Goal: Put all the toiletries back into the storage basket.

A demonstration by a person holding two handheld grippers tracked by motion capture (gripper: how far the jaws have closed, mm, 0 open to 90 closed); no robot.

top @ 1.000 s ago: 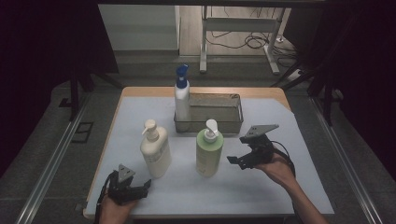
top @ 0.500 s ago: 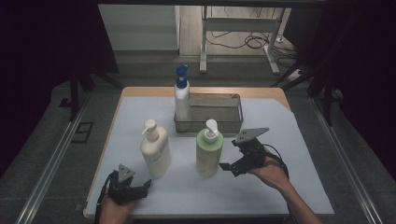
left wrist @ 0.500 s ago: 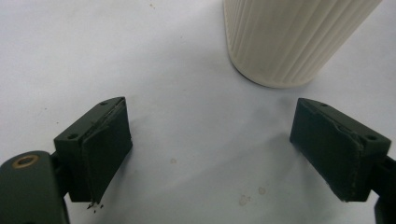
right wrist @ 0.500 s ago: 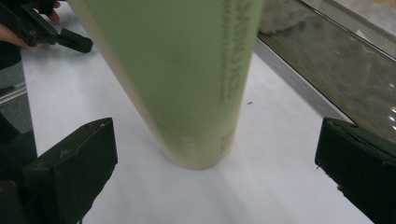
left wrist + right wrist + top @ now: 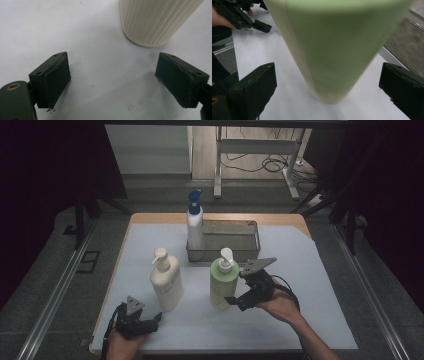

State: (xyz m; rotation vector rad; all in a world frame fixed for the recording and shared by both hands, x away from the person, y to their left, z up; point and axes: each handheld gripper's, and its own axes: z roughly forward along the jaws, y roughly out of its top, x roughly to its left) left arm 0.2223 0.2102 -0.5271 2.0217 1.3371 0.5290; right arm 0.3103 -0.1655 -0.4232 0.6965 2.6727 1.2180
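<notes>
Three pump bottles stand upright on the white sheet (image 5: 310, 285) that covers the table. The green bottle (image 5: 223, 282) is near the middle, just in front of the metal tray (image 5: 248, 254), and the right gripper (image 5: 239, 301) sits beside its near right side; in the right gripper view the jaws are spread wide on either side of the green bottle (image 5: 337, 50), clear of its wall and gripping nothing. The cream bottle (image 5: 166, 281) stands to the left of the green one, well apart from it. The left gripper (image 5: 150, 322) rests at the near left edge of the sheet, just in front of the cream bottle; in the left gripper view its jaws are also wide apart and empty, with the ribbed base of the cream bottle (image 5: 155, 20) ahead of them, not touching. The white bottle with a blue top (image 5: 194, 222) stands at the far left end of the tray.
</notes>
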